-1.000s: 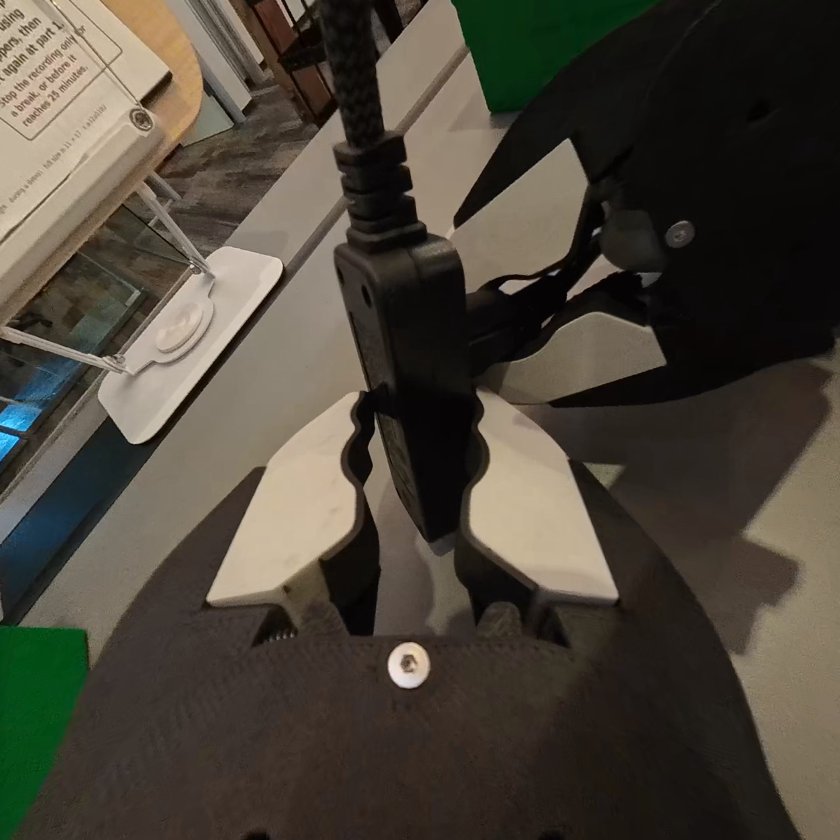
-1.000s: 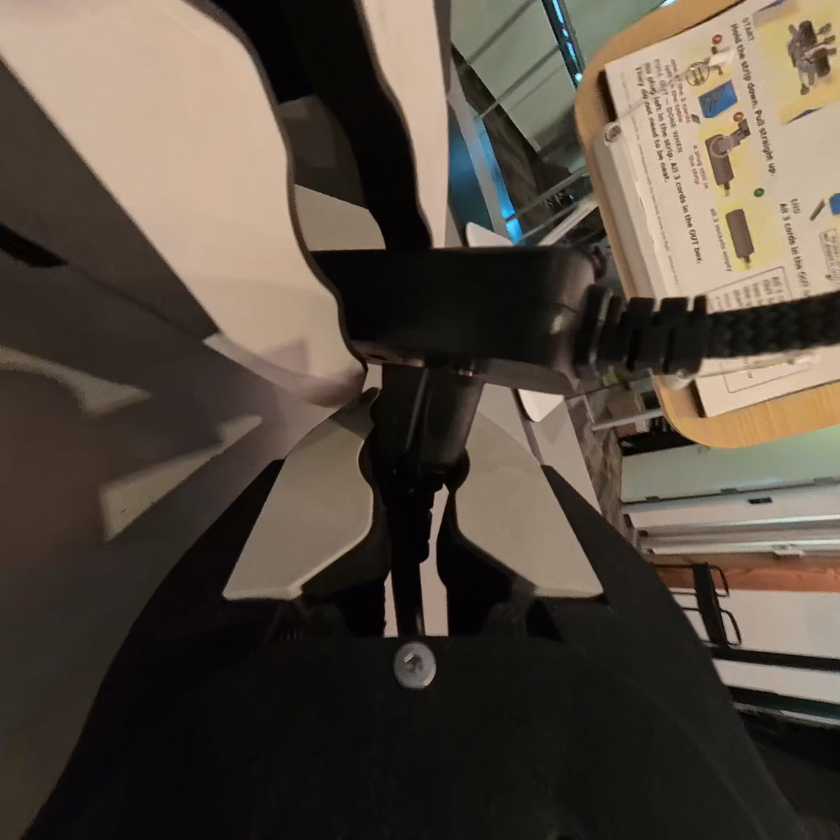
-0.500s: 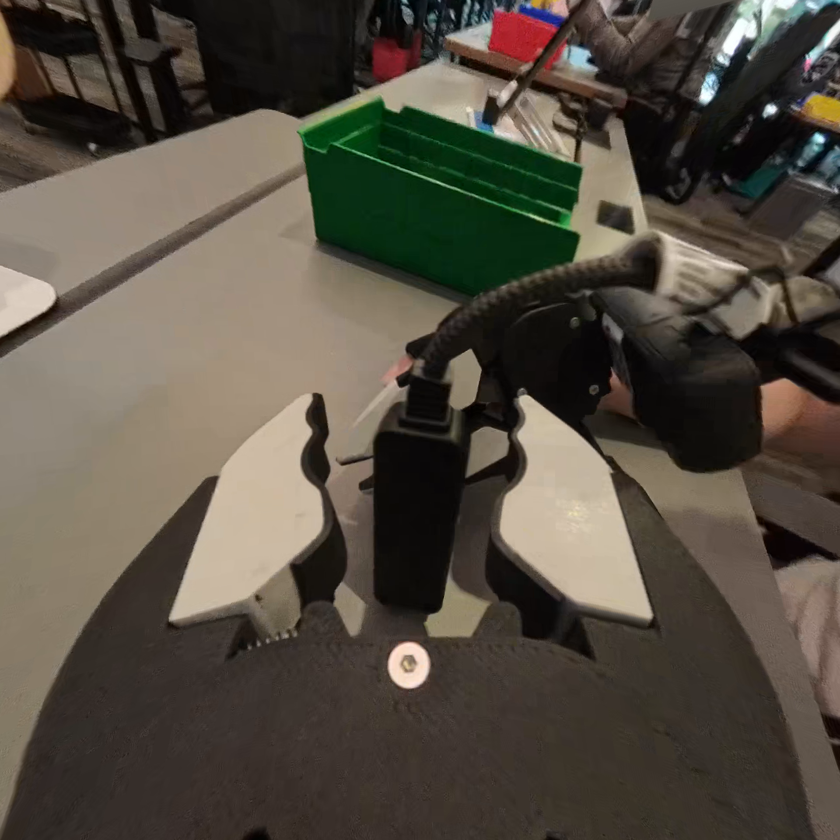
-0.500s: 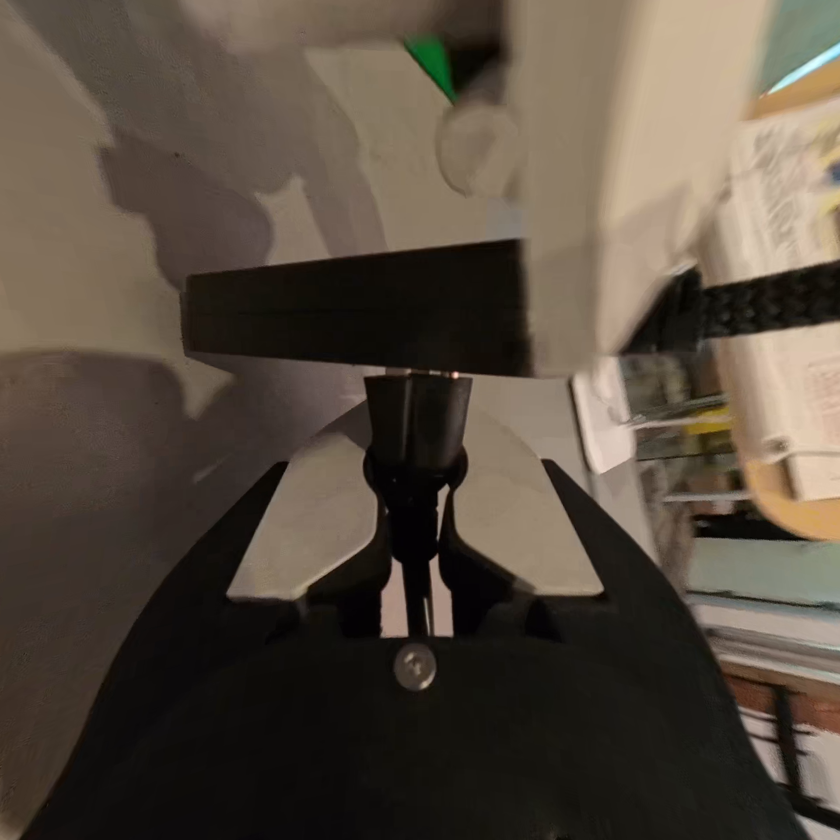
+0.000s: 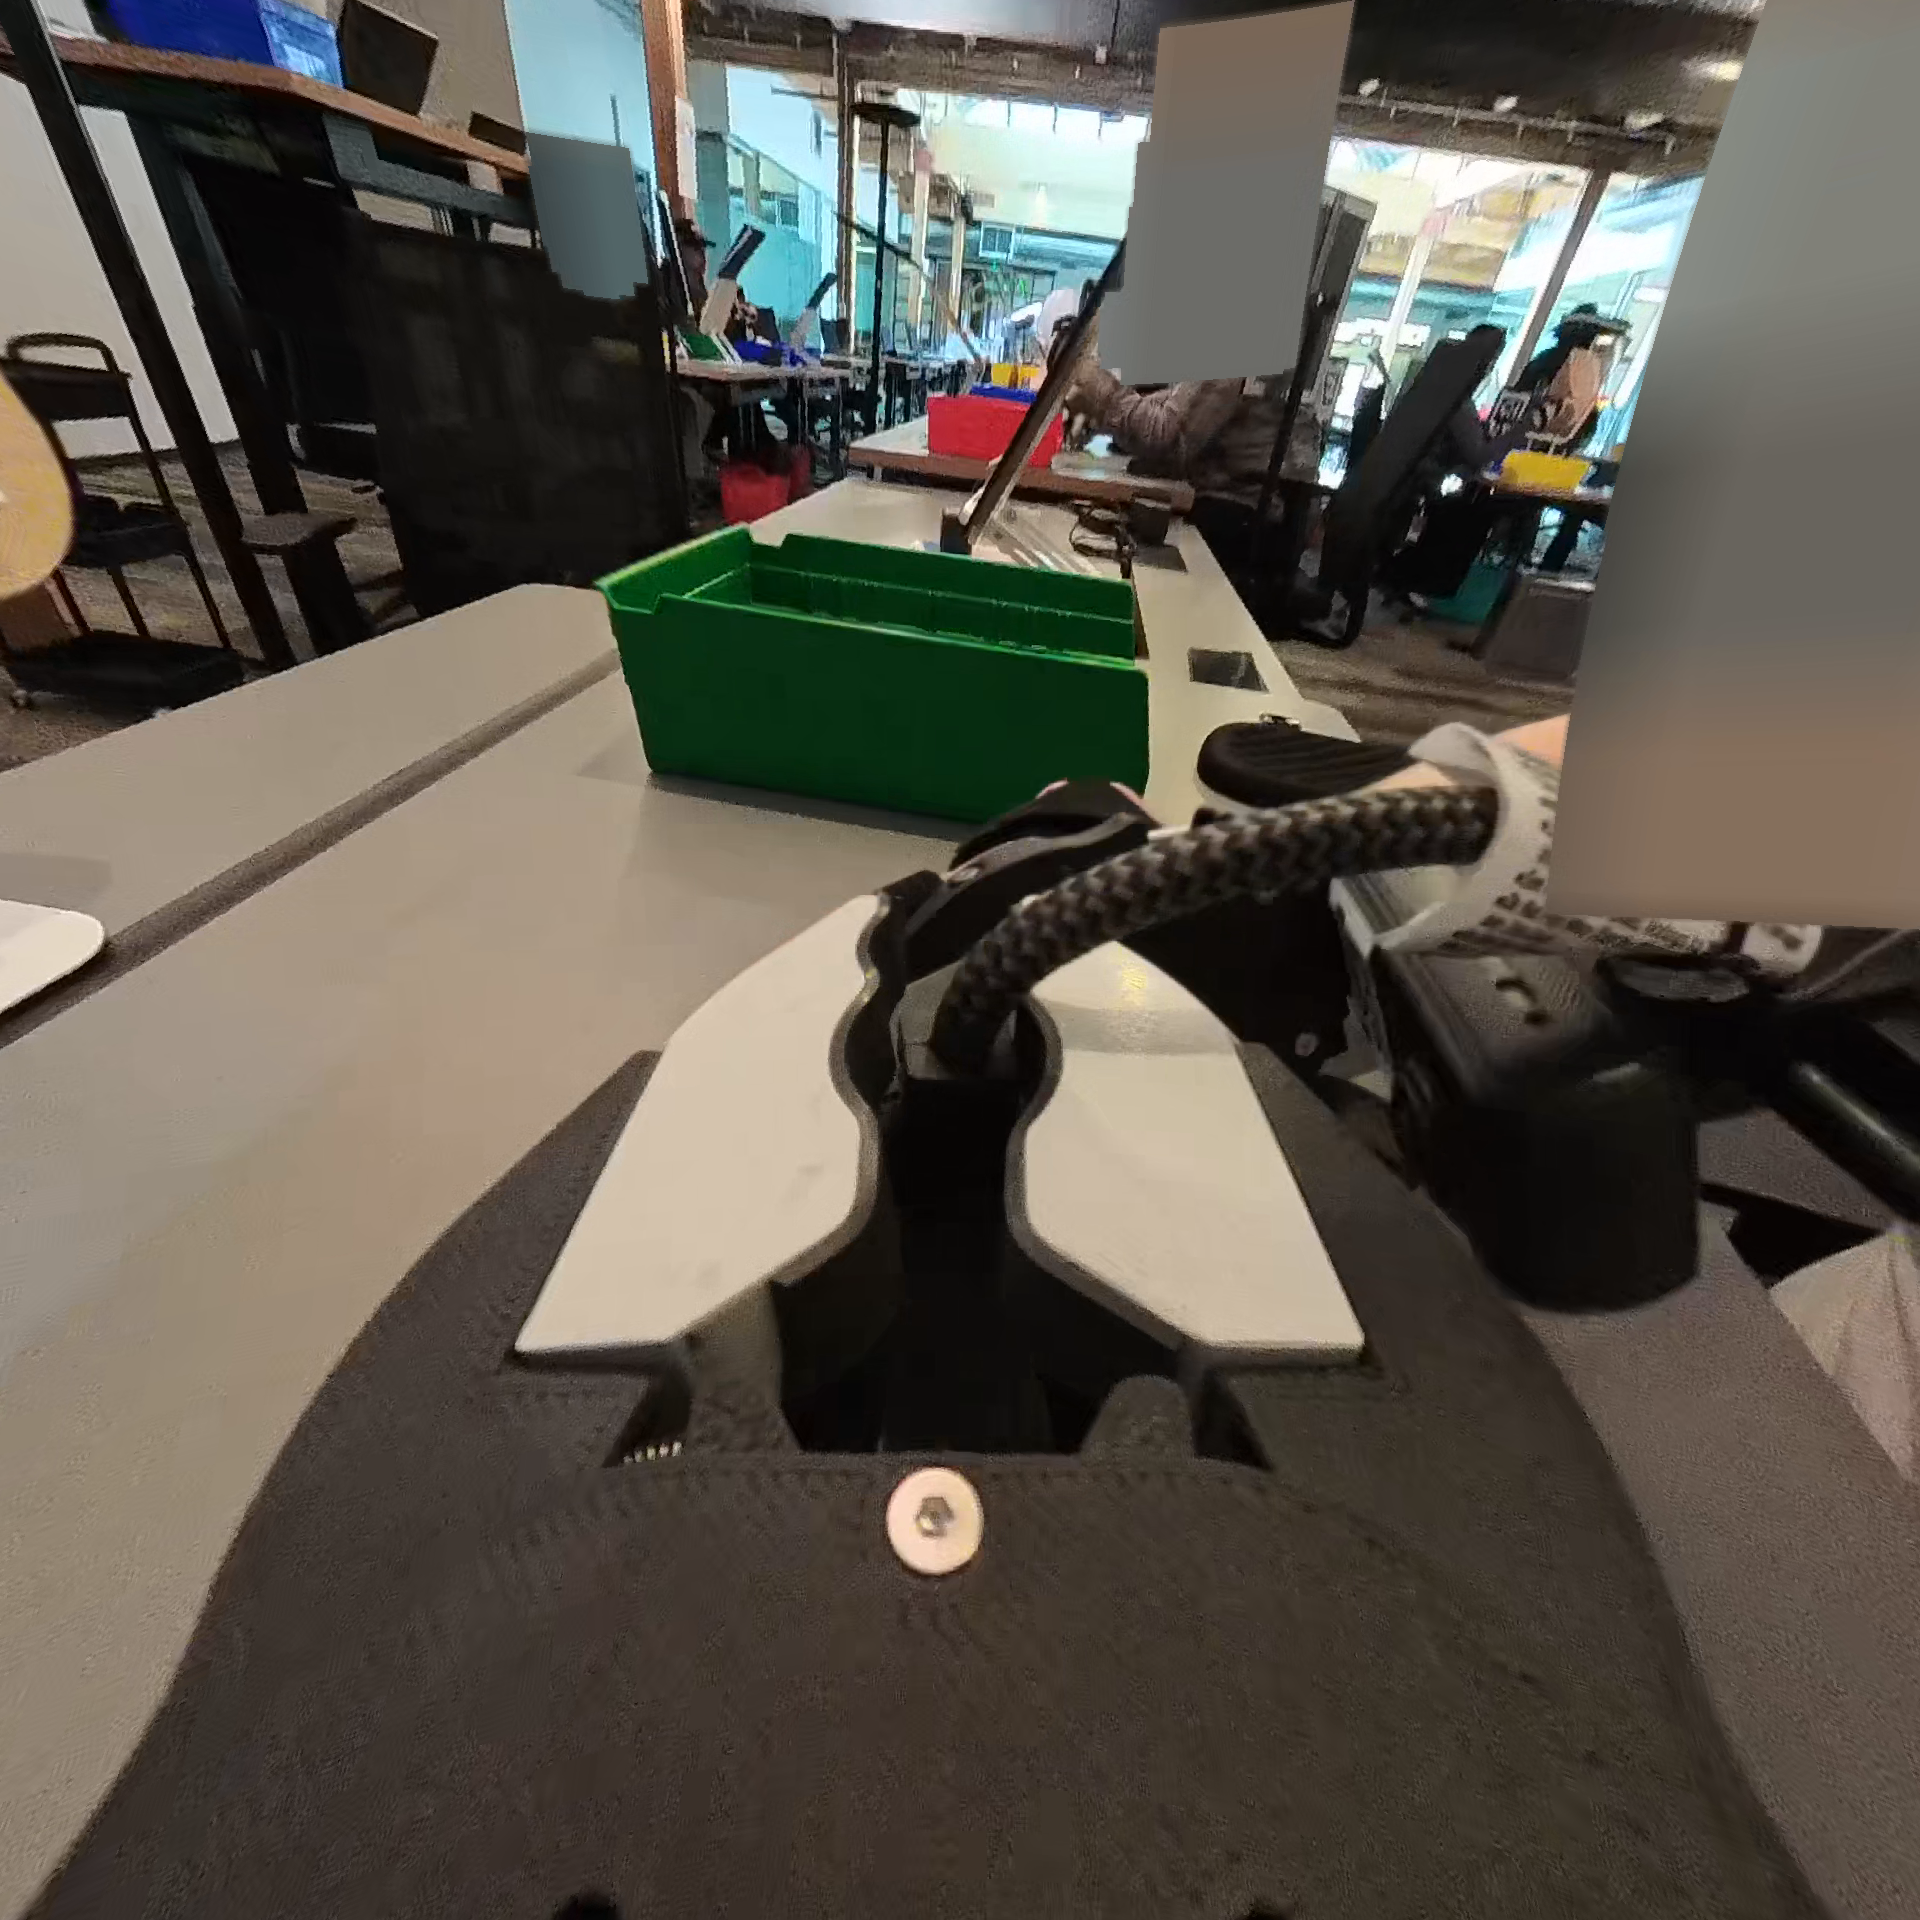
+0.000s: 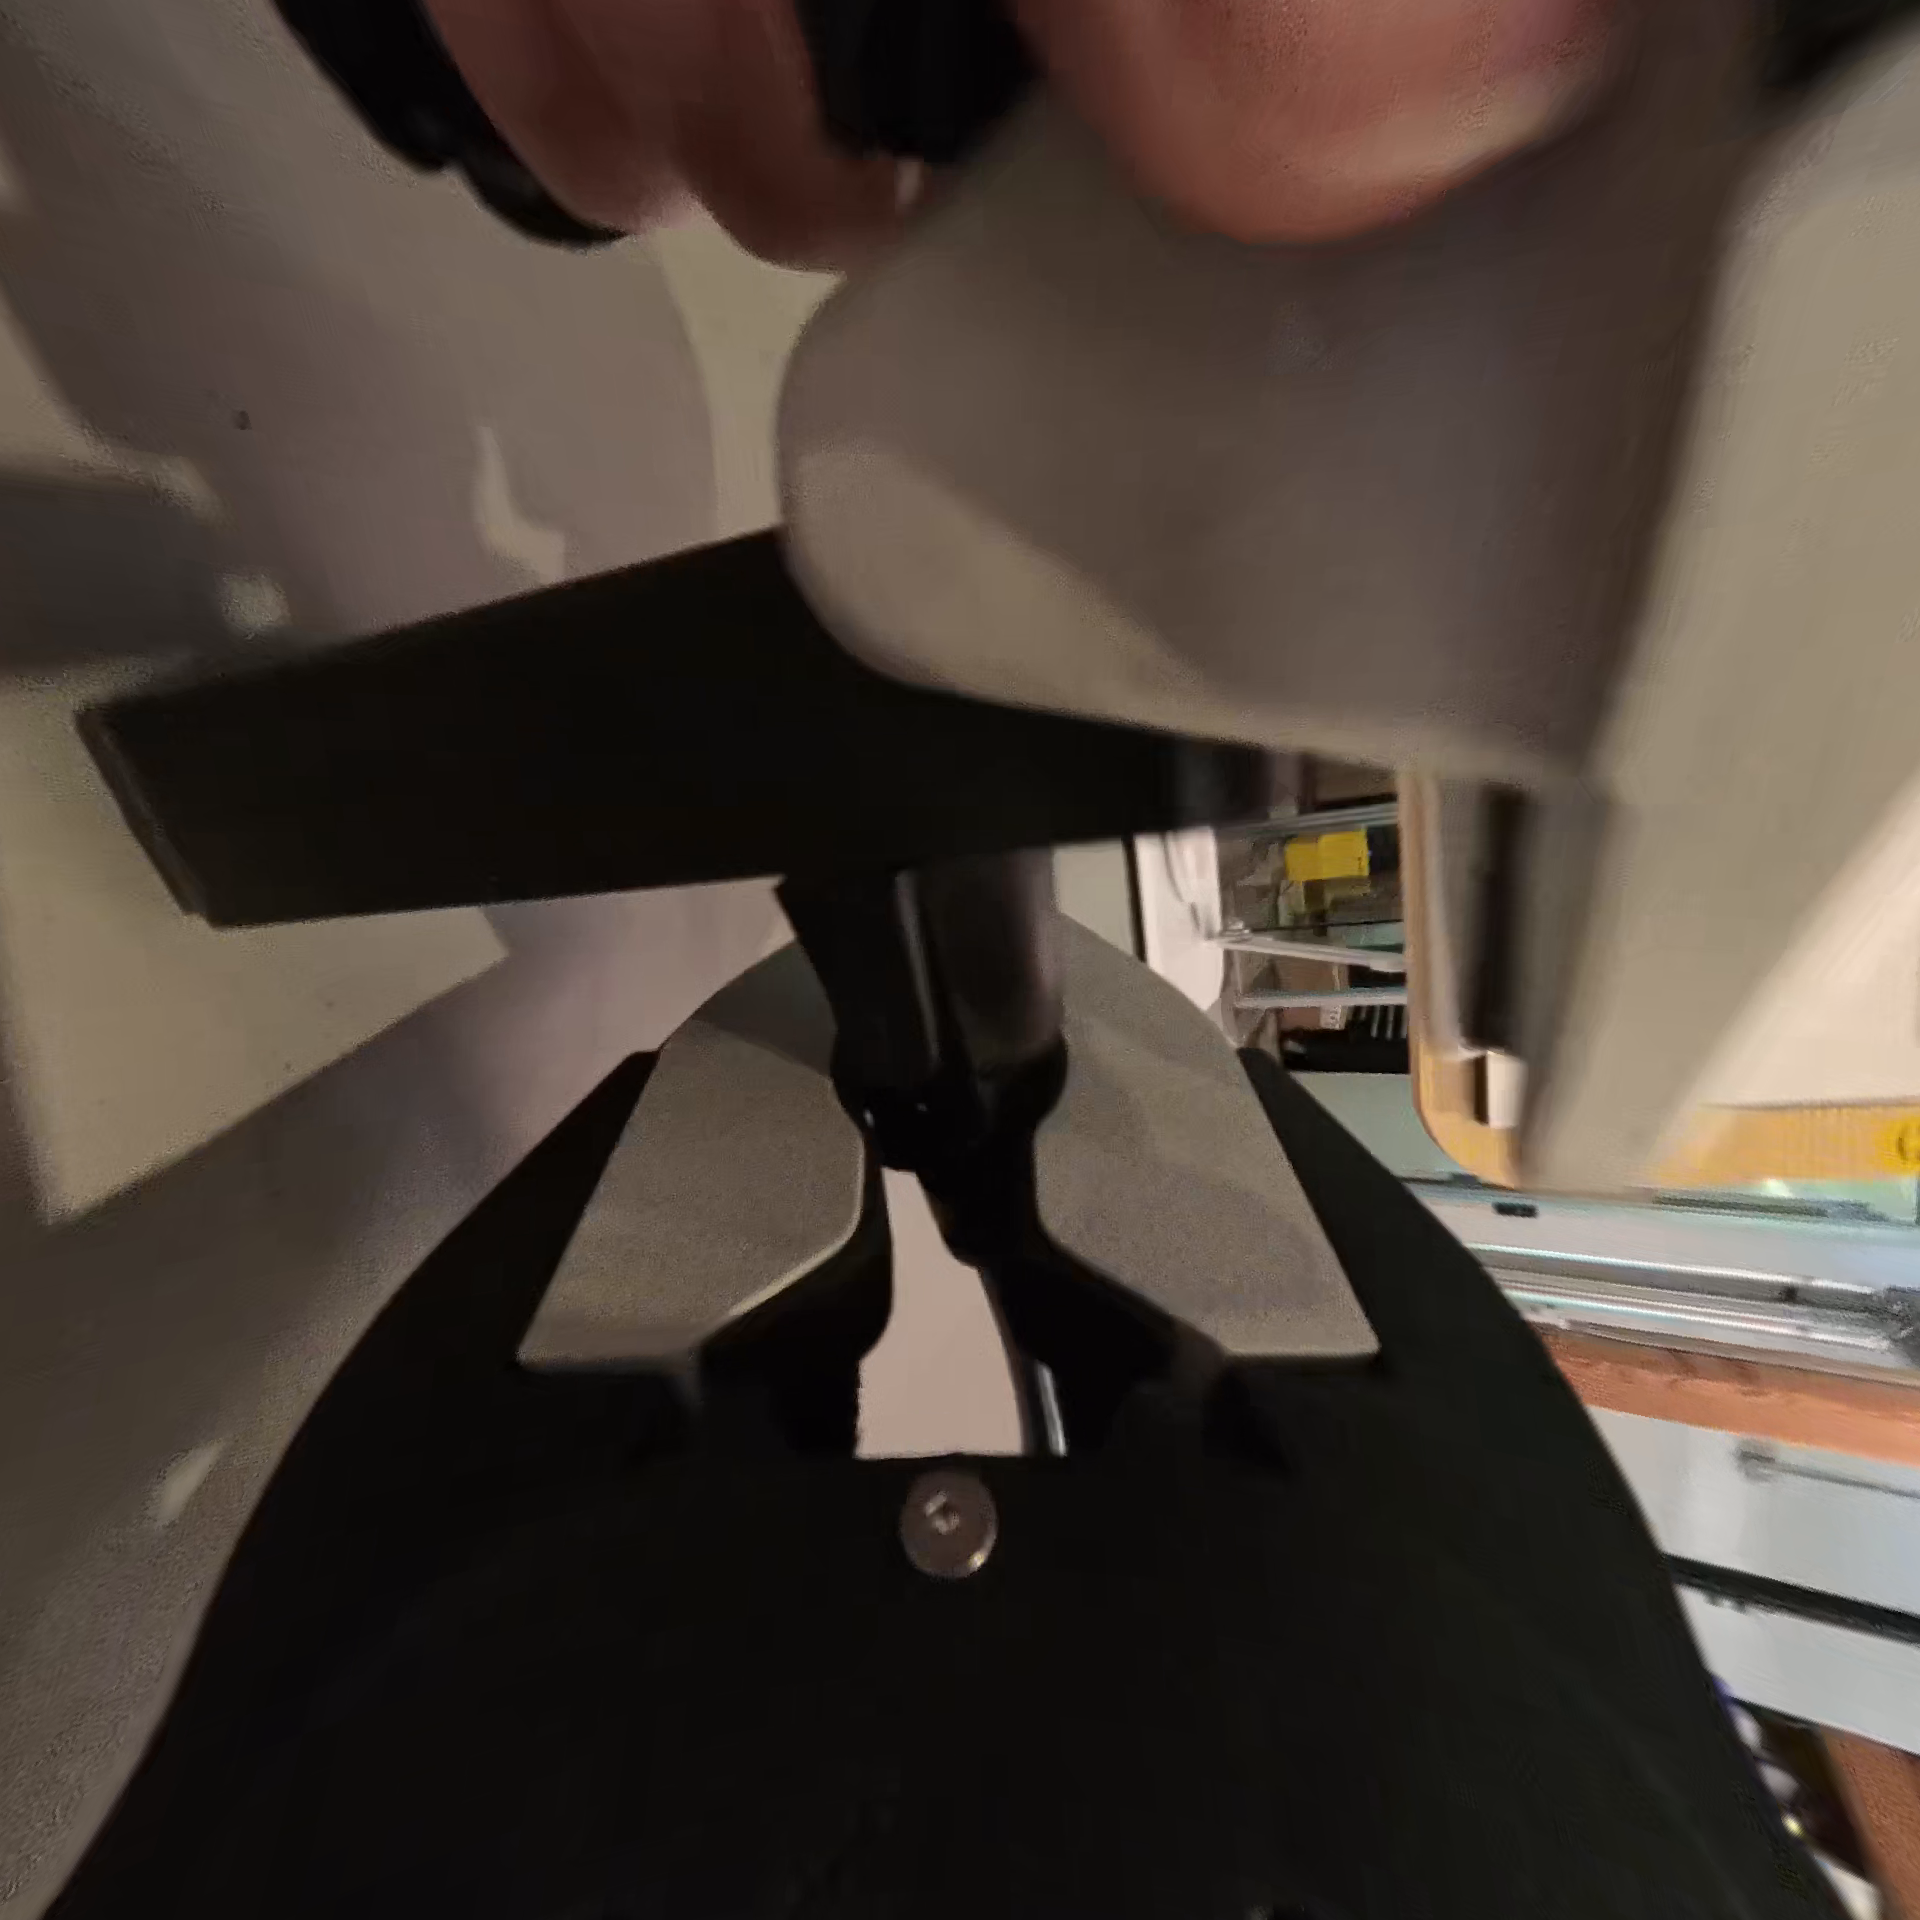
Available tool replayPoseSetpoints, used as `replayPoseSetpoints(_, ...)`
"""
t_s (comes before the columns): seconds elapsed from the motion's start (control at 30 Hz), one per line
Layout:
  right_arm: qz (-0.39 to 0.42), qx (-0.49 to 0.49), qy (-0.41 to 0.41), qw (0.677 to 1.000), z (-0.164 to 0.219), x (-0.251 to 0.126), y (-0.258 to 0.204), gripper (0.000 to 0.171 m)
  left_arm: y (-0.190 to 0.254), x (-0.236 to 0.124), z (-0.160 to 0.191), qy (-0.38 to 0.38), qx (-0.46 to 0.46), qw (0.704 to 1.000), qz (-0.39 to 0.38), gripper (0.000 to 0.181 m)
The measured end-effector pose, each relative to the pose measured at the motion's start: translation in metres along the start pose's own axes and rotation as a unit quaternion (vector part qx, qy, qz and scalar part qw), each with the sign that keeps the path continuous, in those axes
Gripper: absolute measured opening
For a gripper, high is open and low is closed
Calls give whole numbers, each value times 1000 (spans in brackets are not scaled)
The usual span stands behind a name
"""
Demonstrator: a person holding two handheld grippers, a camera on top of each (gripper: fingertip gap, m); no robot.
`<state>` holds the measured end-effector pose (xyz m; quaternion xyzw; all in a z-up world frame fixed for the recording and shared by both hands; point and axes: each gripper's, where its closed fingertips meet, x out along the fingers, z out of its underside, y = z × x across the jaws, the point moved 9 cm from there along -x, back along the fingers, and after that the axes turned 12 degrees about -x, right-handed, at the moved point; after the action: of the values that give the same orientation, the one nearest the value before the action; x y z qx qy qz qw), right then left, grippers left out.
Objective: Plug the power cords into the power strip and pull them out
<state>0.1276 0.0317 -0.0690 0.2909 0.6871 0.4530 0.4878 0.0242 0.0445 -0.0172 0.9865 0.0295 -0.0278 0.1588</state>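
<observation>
Left wrist view: the left gripper (image 5: 951, 1049) had its two pale fingers (image 5: 748, 1122) drawn in against the black power strip (image 5: 951, 1153), which stood end-on between them and ran back into the gap toward the gripper body. The fingers gripped it on both sides. A braided black-and-grey cord (image 5: 1195, 883) came out of the strip's far end, curved up and ran off to the right.

Just past the fingertips and to the right sat the right gripper (image 5: 1049, 842), mostly hidden by the cord; its body and handle extended right, with a hand partly visible behind a blurred patch.

Both tools were over a grey table (image 5: 364, 935). Further back on the table stood a green bin (image 5: 883, 675), well apart from the grippers. A white plate-like base (image 5: 42, 945) lay at the left edge. Beyond were other tables, chairs and seated people.

Right wrist view (blurred, rotated): the right gripper (image 6: 951, 1049) had its fingers (image 6: 717, 1164) closed on a black plug (image 6: 935, 997) seated against the side of the power strip (image 6: 468, 748), which crossed the frame as a dark bar just beyond the fingertips. Could not tell how deep the plug sat in the strip. One pale finger of the left gripper (image 6: 1247, 520) covered the bar's right portion, with a blurred hand (image 6: 1299, 104) above it. A wooden board (image 6: 1455, 1091) showed at the right edge.
</observation>
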Motion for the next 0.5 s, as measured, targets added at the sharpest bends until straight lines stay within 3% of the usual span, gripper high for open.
replayPoseSetpoints(0.2,-14,-117,-35,992,-6,3,-4,16,2,3,4,-16,-37,999,33,25)
replayPoseSetpoints(0.3,-10,-124,-35,992,1,1,-1,15,10,-3,2,-19,26,999,-16,17)
replayPoseSetpoints(0.5,21,-93,-3,995,9,-10,-1,16,8,-11,7,26,-7,999,28,14)
